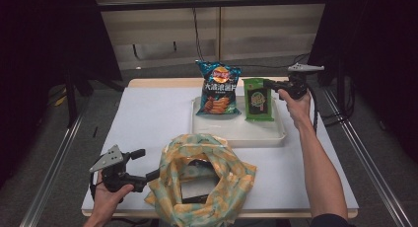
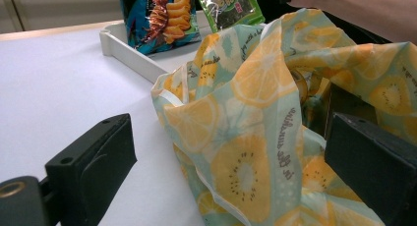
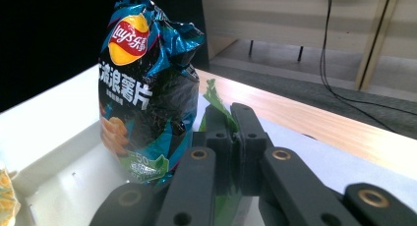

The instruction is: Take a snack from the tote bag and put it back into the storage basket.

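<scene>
Over the white tray (image 1: 236, 133), we are clamping the right gripper (image 1: 276, 85) jaws on the green snack packet (image 1: 258, 104) beside the Lay's chip bag (image 1: 217, 88); the left gripper (image 1: 146, 164), jaws apart, is straddling the fruit-print bag (image 1: 202, 185) rim.

L hand (image 1: 106, 195) sits at near-left table edge, forearm coming in from the bottom. Left gripper (image 1: 148, 165) lies roughly level, pointing right, jaws wide apart. R arm is stretched far fwd, wrist nearly straight. Right gripper (image 1: 268, 84) points left, grey plate on top, jaws pressed together, a thin green edge pinched btwn them.
</scene>
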### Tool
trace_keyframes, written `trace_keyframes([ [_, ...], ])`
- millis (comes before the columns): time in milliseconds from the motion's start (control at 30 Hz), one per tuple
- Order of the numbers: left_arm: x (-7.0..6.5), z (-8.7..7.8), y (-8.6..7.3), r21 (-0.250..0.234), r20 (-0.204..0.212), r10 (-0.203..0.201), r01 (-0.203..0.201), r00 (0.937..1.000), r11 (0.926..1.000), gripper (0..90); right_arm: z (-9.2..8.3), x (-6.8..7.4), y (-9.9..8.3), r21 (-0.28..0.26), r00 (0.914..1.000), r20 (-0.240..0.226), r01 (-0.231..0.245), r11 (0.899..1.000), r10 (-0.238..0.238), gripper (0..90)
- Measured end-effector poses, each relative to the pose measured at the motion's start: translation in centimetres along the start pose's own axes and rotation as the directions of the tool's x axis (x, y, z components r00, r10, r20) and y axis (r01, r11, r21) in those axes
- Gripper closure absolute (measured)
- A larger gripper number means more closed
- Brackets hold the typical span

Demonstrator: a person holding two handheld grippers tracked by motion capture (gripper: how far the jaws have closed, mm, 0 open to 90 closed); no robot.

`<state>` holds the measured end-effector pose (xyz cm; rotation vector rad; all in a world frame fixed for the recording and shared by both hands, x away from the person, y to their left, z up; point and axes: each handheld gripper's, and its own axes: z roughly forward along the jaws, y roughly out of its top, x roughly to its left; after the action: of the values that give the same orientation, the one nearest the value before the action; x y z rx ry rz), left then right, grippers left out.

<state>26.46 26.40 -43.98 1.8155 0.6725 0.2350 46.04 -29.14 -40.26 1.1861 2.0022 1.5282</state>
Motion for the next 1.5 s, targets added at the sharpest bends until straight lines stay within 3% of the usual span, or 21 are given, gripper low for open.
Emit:
trace_keyframes([
  [167,0.1,0.0,0.0,-0.011,0.009,-0.003,0.003,1.0,0.9999,4.7,0.5,-0.5,-0.6,-0.008,0.9999,0.007,-0.012,1.0,0.012,87.3],
  [367,0.2,-0.1,0.0,-0.004,-0.004,0.004,-0.004,1.0,1.0,4.7,1.1,-1.2,-0.9,0.03,0.9992,0.036,-0.02,0.999,0.019,86.4],
  [567,0.3,-0.1,-0.1,-0.012,0.009,-0.009,0.009,0.9999,0.9999,4.7,1.4,-1.7,0.0,0.038,0.9976,0.07,-0.007,0.999,0.004,85.9],
  [867,0.4,-0.2,-0.2,0.0,-0.001,-0.006,0.006,1.0,1.0,4.7,2.3,-3.3,-0.8,0.077,0.9933,0.108,-0.05,0.996,0.042,82.0],
  [1200,0.5,-0.1,-0.3,-0.005,0.01,-0.014,0.014,0.9998,0.9999,4.7,2.2,-4.5,-1.8,0.119,0.9845,0.158,-0.095,0.988,0.076,72.5],
  [1500,0.5,0.0,-0.3,0.001,0.002,-0.016,0.016,0.9999,0.9999,4.7,2.2,-4.7,-2.0,0.141,0.9767,0.201,-0.106,0.984,0.077,49.8],
])
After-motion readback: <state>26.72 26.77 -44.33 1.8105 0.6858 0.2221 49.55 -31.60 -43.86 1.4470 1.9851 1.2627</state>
